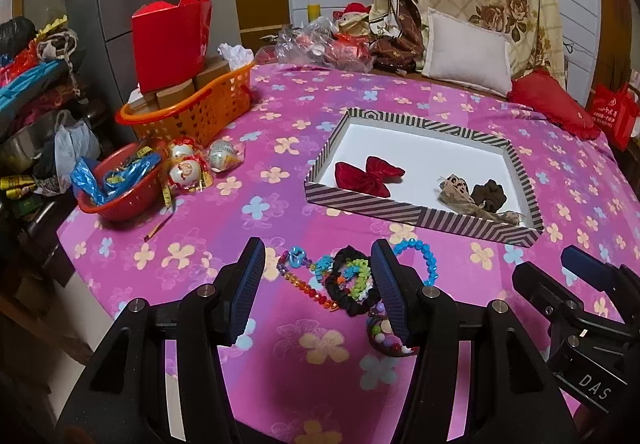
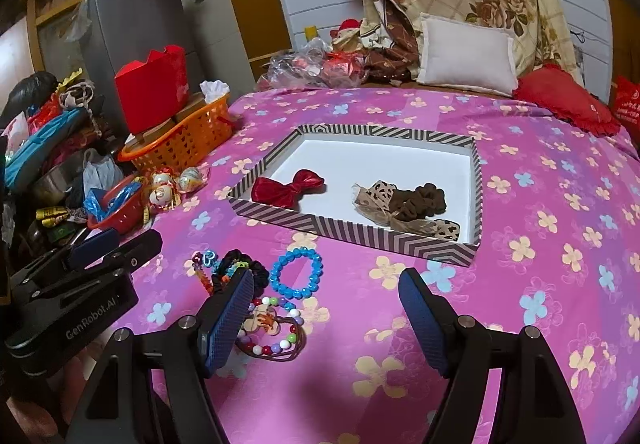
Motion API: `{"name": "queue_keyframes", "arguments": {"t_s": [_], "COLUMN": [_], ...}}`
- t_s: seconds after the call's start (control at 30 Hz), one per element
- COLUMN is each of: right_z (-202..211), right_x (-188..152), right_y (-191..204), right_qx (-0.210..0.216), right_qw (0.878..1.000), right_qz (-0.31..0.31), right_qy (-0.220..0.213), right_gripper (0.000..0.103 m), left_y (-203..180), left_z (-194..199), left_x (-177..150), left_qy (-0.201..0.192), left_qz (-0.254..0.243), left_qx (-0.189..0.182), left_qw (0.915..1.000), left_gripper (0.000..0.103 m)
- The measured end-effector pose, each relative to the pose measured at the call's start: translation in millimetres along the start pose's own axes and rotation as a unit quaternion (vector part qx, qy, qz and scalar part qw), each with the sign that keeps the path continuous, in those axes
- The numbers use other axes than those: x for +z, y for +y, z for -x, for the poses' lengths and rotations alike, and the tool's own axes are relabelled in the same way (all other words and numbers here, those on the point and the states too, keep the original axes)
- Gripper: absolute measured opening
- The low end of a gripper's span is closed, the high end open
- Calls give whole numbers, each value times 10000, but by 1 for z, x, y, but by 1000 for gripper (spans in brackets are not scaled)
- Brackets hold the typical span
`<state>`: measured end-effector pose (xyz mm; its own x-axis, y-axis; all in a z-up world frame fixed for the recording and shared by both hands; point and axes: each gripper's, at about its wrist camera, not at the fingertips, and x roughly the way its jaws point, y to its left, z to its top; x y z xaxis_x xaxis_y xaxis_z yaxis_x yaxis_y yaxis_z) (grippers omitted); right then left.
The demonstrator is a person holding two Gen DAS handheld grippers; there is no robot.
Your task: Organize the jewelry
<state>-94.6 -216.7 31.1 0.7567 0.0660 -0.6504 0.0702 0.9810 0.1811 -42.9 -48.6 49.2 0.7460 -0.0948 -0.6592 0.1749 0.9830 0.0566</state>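
Note:
A striped box (image 1: 416, 216) (image 2: 352, 230) with a white floor holds a red bow (image 1: 368, 174) (image 2: 290, 186), a leopard-print bow (image 1: 454, 190) (image 2: 380, 198) and a brown scrunchie (image 1: 488, 196) (image 2: 420, 202). In front of it on the pink floral cloth lie a blue bead bracelet (image 2: 296, 272) (image 1: 420, 248), a black scrunchie with coloured beads (image 1: 352, 284) (image 2: 244, 262), a rainbow bead string (image 1: 300, 282) and a multicolour bead hair tie (image 2: 272, 332) (image 1: 386, 336). My left gripper (image 1: 318, 292) is open above the scrunchie pile. My right gripper (image 2: 326, 318) is open, just right of the pile.
An orange basket (image 1: 192, 112) (image 2: 188, 140) with a red box (image 1: 170, 40) and a red bowl (image 1: 116, 188) (image 2: 120, 208) stand at the left edge. Wrapped balls (image 1: 186, 168) lie beside them. Pillows (image 2: 466, 54) and clutter line the back.

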Motion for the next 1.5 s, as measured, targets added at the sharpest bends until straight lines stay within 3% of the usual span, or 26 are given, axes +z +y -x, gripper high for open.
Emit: {"name": "queue_keyframes", "arguments": {"t_s": [1.5], "right_z": [-4], "right_x": [-4], "right_y": [-1], "right_qx": [-37], "right_qw": [9999], "right_qz": [-74], "right_qy": [93], "right_gripper": [74], "left_y": [0], "left_z": [-6], "left_x": [-8], "left_qy": [82], "left_qz": [-36], "left_qx": [56], "left_qw": [9999], "left_gripper": [55]}}
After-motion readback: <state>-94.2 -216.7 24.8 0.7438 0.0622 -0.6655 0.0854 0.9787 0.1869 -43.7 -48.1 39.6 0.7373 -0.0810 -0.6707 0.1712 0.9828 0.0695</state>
